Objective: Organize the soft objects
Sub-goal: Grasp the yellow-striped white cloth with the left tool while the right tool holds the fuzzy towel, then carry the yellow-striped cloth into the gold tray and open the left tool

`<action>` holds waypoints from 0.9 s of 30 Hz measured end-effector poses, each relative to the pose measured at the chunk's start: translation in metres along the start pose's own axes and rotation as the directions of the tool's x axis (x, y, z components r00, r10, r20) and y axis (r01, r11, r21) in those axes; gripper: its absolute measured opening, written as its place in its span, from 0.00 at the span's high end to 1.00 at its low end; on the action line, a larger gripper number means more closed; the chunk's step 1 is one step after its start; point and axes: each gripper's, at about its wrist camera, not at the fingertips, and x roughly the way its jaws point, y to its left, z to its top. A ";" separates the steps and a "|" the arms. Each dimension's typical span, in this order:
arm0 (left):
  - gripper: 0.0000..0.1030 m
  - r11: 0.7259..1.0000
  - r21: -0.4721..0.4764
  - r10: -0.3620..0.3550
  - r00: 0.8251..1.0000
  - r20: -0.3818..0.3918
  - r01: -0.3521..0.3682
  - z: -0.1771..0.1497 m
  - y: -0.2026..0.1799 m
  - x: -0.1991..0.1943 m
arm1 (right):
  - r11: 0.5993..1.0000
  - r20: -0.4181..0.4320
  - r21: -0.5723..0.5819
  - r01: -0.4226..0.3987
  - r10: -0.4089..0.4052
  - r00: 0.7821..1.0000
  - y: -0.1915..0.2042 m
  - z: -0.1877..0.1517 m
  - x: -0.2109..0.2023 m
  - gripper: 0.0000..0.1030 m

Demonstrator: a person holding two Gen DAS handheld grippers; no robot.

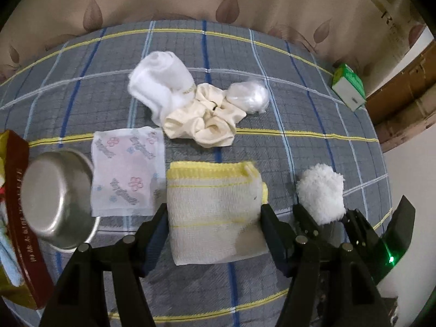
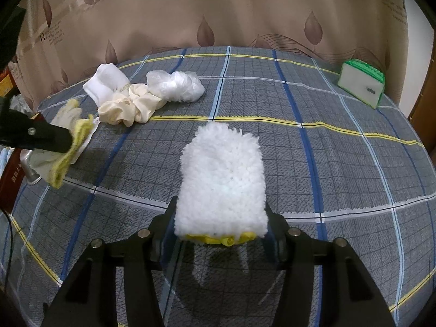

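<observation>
My left gripper (image 1: 214,212) is shut on a folded white cloth with yellow edging (image 1: 215,207), held above the plaid bedspread; the cloth also shows in the right wrist view (image 2: 65,147). My right gripper (image 2: 220,218) is shut on a fluffy white pad with a yellow underside (image 2: 222,179), also visible in the left wrist view (image 1: 321,193). On the bed lie a white sock (image 1: 160,81), a cream scrunchie (image 1: 207,120), a crumpled clear plastic bag (image 1: 248,94) and a floral tissue pack (image 1: 126,169).
A steel bowl (image 1: 57,199) sits at the left beside a red box (image 1: 19,218) holding cloths. A green and white box (image 2: 362,84) stands at the bed's far right. A leaf-patterned curtain (image 2: 218,8) hangs behind the bed.
</observation>
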 end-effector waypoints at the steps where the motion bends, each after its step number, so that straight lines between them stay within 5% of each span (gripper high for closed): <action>1: 0.35 1.000 0.001 0.001 1.000 0.002 -0.001 -0.002 0.003 -0.004 | 1.000 0.000 -0.002 0.002 -0.002 1.000 0.000 0.000 0.000 0.49; 14: 0.35 0.998 -0.028 0.049 0.998 0.029 -0.048 -0.013 0.053 -0.048 | 1.000 -0.001 -0.007 0.006 -0.006 1.000 0.000 0.000 0.000 0.49; 27: 0.35 0.968 -0.145 0.220 0.970 0.103 -0.204 -0.027 0.162 -0.117 | 1.000 -0.002 -0.010 0.010 -0.010 1.000 0.000 -0.001 0.001 0.49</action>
